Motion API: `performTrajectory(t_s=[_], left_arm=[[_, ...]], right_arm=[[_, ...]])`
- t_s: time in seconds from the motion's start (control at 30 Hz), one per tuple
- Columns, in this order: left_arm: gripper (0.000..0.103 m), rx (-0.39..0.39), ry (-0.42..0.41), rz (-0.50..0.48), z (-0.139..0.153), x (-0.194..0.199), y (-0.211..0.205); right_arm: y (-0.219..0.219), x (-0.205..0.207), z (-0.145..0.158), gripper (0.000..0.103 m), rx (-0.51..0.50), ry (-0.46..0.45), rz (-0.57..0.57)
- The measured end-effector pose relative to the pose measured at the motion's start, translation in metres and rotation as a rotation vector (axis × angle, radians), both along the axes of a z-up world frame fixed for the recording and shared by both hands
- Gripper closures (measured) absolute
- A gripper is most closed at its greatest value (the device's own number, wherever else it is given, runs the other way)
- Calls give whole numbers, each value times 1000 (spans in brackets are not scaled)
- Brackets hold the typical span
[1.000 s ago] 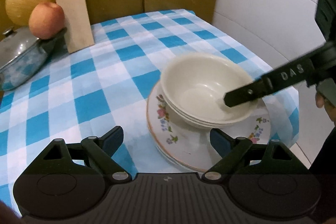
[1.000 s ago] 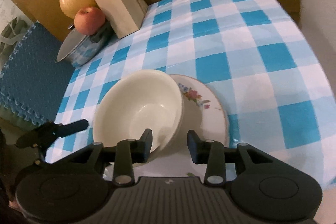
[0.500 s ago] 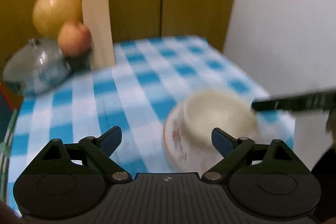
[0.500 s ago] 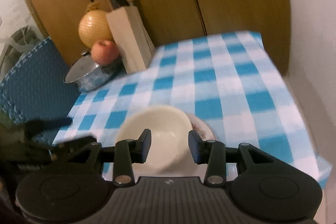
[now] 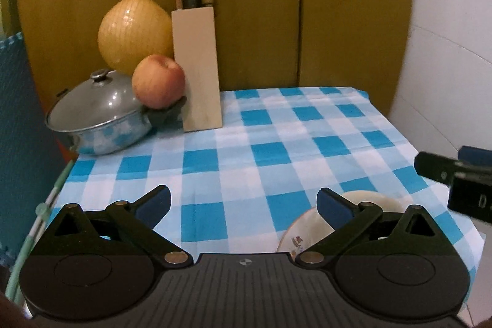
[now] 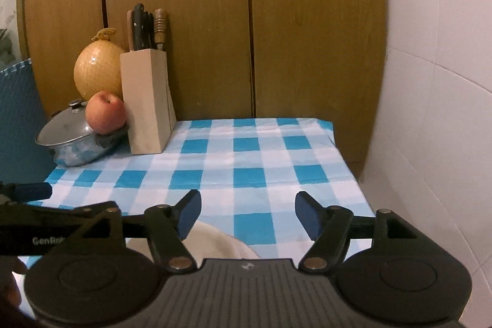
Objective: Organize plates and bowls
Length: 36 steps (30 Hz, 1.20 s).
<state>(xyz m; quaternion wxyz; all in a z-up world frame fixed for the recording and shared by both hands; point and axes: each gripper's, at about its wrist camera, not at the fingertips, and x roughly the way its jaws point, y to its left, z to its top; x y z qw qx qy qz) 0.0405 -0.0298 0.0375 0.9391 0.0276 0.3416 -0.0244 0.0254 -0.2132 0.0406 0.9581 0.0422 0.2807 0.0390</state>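
Note:
The cream bowl (image 5: pixel 373 199) sits on the flowered plate (image 5: pixel 296 237) near the front right corner of the checked table; both are mostly hidden behind my left gripper's right finger. My left gripper (image 5: pixel 243 202) is raised above the cloth, jaws still opening wide, nothing between them. In the right wrist view the bowl's cream rim (image 6: pixel 215 242) shows just below my right gripper (image 6: pixel 247 212), whose jaws are opening with nothing between them. The right gripper's finger (image 5: pixel 455 174) enters the left view from the right; the left gripper's finger (image 6: pixel 27 192) shows at the left of the right wrist view.
At the back left stand a lidded metal pot (image 5: pixel 98 116), an apple (image 5: pixel 158 82) on its handle, a netted round fruit (image 5: pixel 135 34) and a wooden knife block (image 5: pixel 198 66). Brown cabinet doors (image 6: pixel 215 20) close the back, a white tiled wall (image 6: pixel 436 112) the right.
Both grippers have risen and tilted up away from the bowl and plate. The right gripper's jaws have spread wider; its finger has come out of the bowl.

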Motion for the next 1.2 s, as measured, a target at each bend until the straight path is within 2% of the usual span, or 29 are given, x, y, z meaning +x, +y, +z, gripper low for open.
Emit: performTrajectory(t_s=[0.07, 0.33, 0.7, 1.2], left_arm=[[0, -16, 2, 13, -1, -1, 0], [0, 6, 47, 7, -17, -2, -13], [1, -28, 69, 40, -18, -3, -11], [1, 13, 46, 46, -16, -5, -13]], right_arm=[[0, 0, -2, 41, 8, 20, 12], [2, 0, -13, 41, -17, 53, 2], [4, 0, -17, 40, -17, 67, -2], [2, 3, -21, 40, 25, 96, 15]])
